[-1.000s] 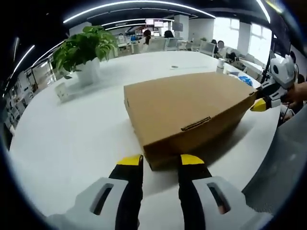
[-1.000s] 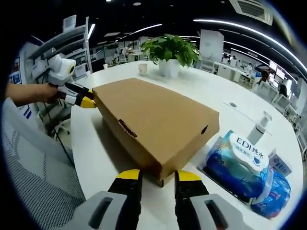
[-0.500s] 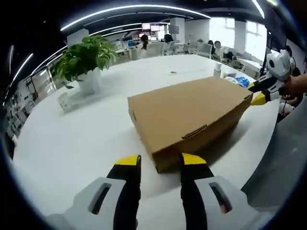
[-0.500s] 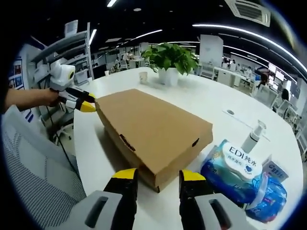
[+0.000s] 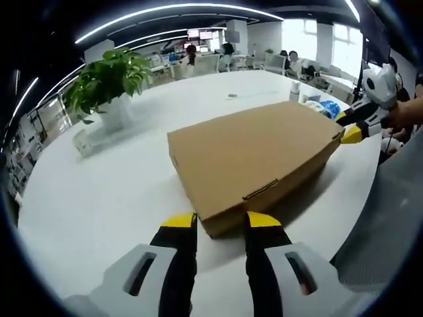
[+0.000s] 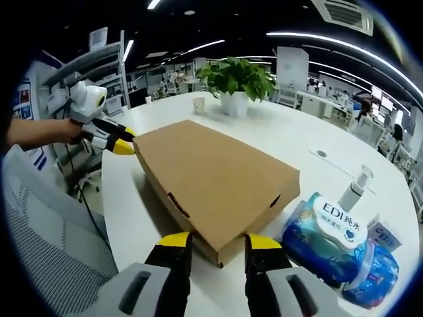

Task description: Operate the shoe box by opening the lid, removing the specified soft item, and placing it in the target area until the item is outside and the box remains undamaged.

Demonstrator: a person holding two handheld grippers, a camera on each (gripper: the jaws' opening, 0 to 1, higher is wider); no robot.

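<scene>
We see a closed brown cardboard shoe box lying flat on a white table, lid down, with a gripper at each of two opposite corners. Our left gripper has its yellow-tipped jaws parted narrowly at the box's near corner, holding nothing, and our right gripper sits the same way at its own corner. A potted plant stands beyond the box, and a pack of wet wipes lies just beside it.
</scene>
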